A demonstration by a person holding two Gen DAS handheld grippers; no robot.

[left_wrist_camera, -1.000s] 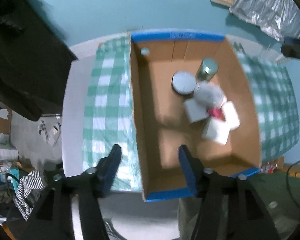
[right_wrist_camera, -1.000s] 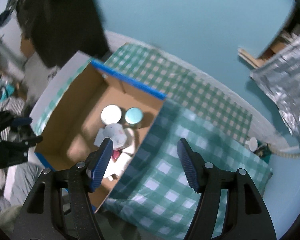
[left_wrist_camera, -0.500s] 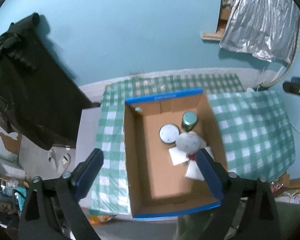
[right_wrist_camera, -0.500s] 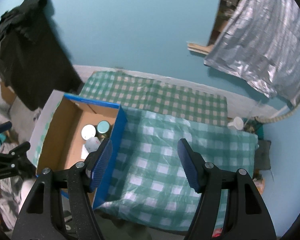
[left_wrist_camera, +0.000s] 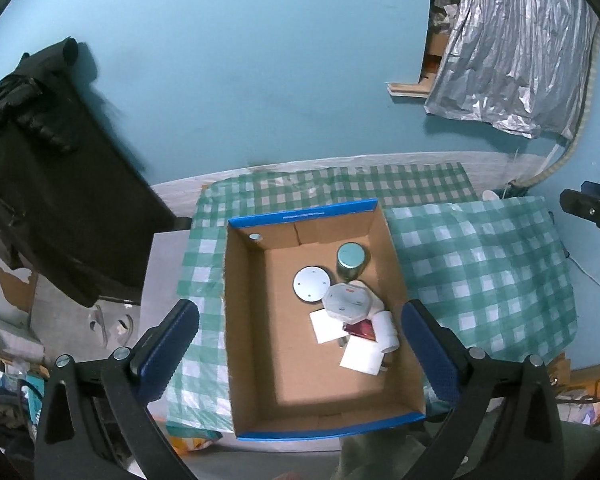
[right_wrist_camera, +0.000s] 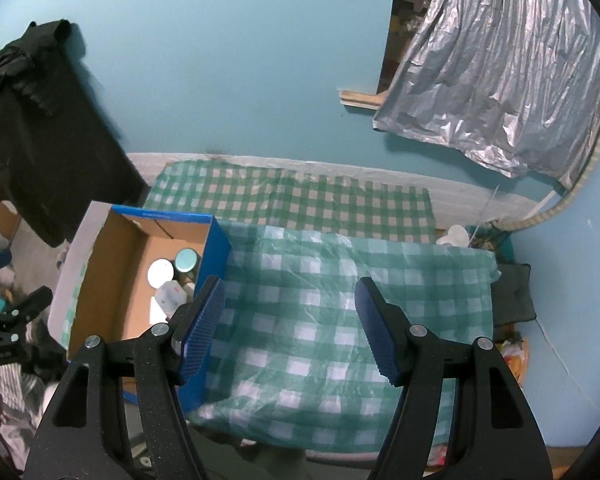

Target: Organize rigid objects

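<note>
An open cardboard box (left_wrist_camera: 252, 320) with a blue rim sits on a green checked cloth (left_wrist_camera: 480, 264). Inside lie a round grey disc (left_wrist_camera: 311, 283), a green-topped can (left_wrist_camera: 350, 258), an octagonal white container (left_wrist_camera: 347, 300), a red packet (left_wrist_camera: 360, 327), a white roll (left_wrist_camera: 385, 330) and white cards (left_wrist_camera: 360, 356). My left gripper (left_wrist_camera: 300, 344) hovers high over the box, its jaws still opening, empty. My right gripper (right_wrist_camera: 290, 324) hangs open and empty over the cloth (right_wrist_camera: 320, 300), to the right of the box (right_wrist_camera: 112, 280). The disc (right_wrist_camera: 160, 272) and can (right_wrist_camera: 186, 260) show there too.
A black garment (left_wrist_camera: 60, 184) hangs at the left on the teal wall. A crinkled silver sheet (right_wrist_camera: 500, 80) hangs at the upper right. Clutter lies on the floor at the left and right edges. A small white cup (right_wrist_camera: 456, 236) stands beyond the cloth's far right corner.
Both grippers have risen and pulled back, so the box looks smaller. The left jaws have spread much wider. The right view has rolled and swung from the box to the cloth.
</note>
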